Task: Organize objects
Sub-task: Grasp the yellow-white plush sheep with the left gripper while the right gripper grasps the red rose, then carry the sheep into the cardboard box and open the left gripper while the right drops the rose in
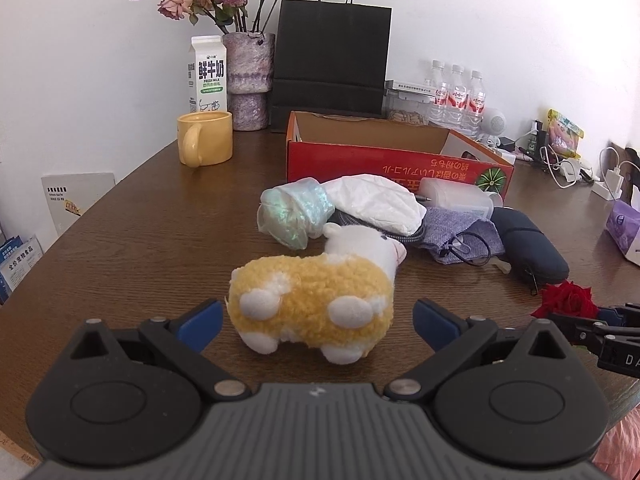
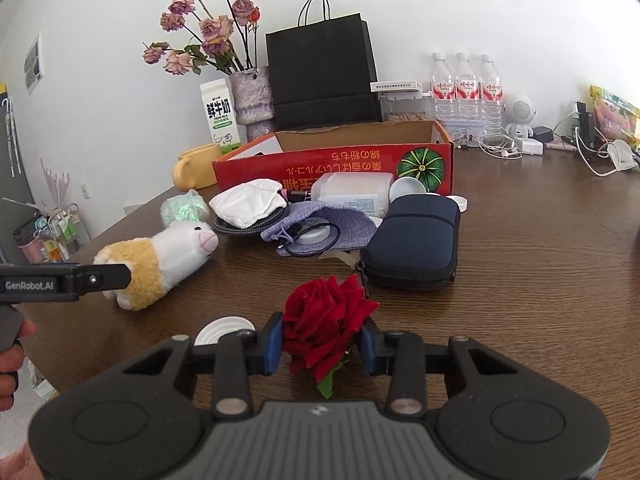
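Observation:
A yellow and white plush sheep lies on the brown table, between the open jaws of my left gripper, which is around its rear and not closed on it. The plush also shows in the right wrist view. My right gripper is shut on a red rose, also seen at the right edge of the left wrist view. An open red cardboard box stands behind, also in the right wrist view.
A pile lies before the box: a white cloth, a purple pouch, a dark zip case, an iridescent cup. A yellow mug, milk carton, vase of dried roses, black bag and bottles stand behind.

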`<state>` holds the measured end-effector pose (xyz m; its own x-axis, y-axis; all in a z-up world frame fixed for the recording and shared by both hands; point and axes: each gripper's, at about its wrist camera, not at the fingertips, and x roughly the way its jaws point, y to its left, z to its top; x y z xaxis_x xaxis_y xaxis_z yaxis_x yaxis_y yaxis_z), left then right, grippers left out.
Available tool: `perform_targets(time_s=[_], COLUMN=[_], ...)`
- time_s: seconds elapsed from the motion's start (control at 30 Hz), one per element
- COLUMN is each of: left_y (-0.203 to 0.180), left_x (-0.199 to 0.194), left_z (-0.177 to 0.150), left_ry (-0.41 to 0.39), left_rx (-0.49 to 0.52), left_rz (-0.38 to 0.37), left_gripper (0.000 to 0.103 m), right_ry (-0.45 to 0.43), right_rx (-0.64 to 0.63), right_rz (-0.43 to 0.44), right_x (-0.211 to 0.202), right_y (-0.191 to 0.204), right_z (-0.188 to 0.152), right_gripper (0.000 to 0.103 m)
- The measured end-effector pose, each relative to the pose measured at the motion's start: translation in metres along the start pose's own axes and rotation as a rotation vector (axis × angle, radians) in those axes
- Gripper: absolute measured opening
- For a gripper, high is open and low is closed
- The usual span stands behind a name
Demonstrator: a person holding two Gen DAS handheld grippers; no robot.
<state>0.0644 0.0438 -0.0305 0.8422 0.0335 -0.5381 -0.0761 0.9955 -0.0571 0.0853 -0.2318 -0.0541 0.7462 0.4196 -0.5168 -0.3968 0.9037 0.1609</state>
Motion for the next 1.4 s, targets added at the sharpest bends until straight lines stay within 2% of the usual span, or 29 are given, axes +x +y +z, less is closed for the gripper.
perform_targets(time_s=[0.1, 0.3, 0.67, 0.77, 0.97, 1.1, 1.27, 1.4], left_y=[-0.001, 0.002, 0.011, 0.012, 0.011, 0.005, -0.004, -0.015], left_x=[0.008, 0.024, 0.039, 0.038, 0.026, 0.007, -0.011, -0.009], left_z=[0.004, 0.007, 0.006, 0.005, 0.000, 0.004, 0.028, 0.054], left_ry=[0.006, 0.015, 0.021, 0.006, -0.052, -0.137, -0.247, -0.310], left_rx=[0.013, 0.033, 0.011, -0.006, -0.047, -0.038, -0.032, -0.013], left_rz=[-0.013, 0.016, -0.039, -0.038, -0.004, 0.018, 0.033, 0.040], left_gripper=[0.103, 0.103, 0.103, 0.098, 0.093, 0.093, 0.093, 0.093], right_ry=[0.003, 0.005, 0.013, 0.011, -0.007, -0.038, -0.090, -0.151], right_rx=[0.002, -0.001, -0.012, -0.013, -0.019, -0.027, -0.036, -0.047], right_rz=[-0.006, -0.010, -0.001, 0.002, 0.006, 0.011, 0.017, 0.020], right_x=[0.001, 0.002, 0.006, 0.007, 0.008, 0.010, 0.016, 0.026], right_y=[-0.001, -0.001, 0.002, 0.002, 0.002, 0.000, -0.001, 0.000], right_z=[0.000, 0.001, 0.002, 0.003, 0.010, 0.021, 0.041, 0.066], right_gripper=[0.037, 0.037, 0.037, 0.037, 0.037, 0.037, 0.037, 0.037])
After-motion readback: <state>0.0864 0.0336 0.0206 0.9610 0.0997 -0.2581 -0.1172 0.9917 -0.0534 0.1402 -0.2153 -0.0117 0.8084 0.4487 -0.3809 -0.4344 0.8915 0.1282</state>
